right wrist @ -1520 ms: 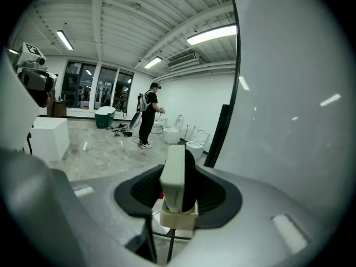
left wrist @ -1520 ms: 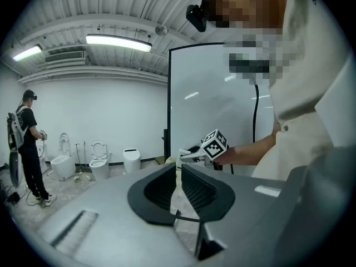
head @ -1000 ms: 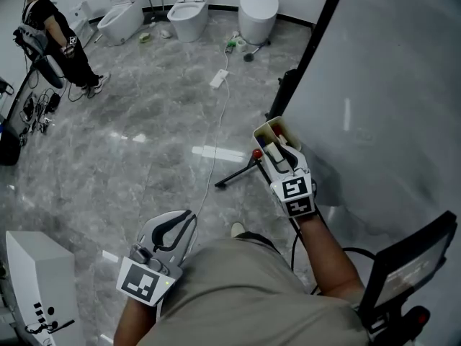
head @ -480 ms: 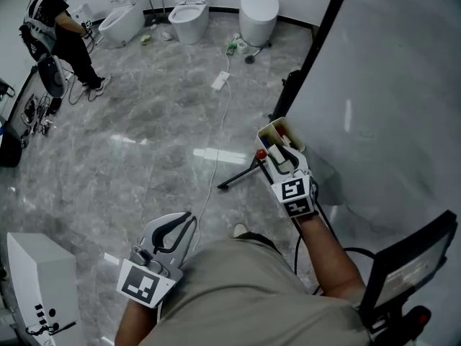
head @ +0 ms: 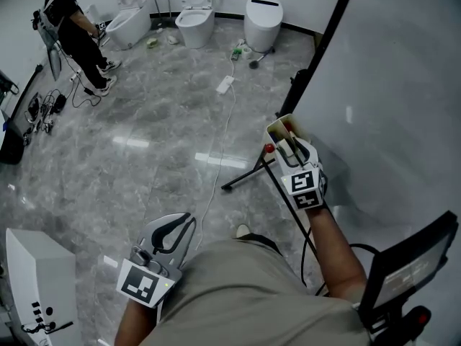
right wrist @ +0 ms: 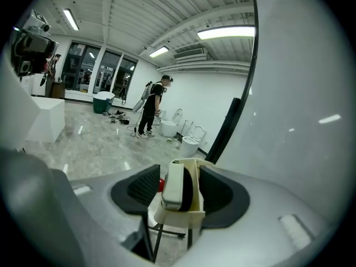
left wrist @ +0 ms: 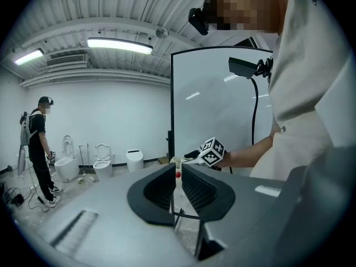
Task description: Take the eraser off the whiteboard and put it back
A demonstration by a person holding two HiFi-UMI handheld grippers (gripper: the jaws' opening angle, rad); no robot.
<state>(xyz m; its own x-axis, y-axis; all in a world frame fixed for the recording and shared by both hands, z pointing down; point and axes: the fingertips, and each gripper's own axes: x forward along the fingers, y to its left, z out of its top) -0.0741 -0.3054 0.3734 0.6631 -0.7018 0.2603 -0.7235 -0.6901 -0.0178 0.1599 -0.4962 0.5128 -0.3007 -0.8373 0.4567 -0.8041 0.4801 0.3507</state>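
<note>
Cream tray point(right wrist: 179, 216) beside whiteboard point(right wrist: 300, 121) edge holds eraser point(right wrist: 172, 183).

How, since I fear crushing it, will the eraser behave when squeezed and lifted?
The eraser shows a hard-looking white shell over dark felt: probably light and stiff, unlikely to crush. Standing on edge in the cream holder, it may tip if nudged sideways.

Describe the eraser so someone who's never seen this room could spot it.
Find the big whiteboard, then the cream holder at its edge. The eraser stands inside it: a pale block with a black side, unlike the small red knob beside the holder.
</note>
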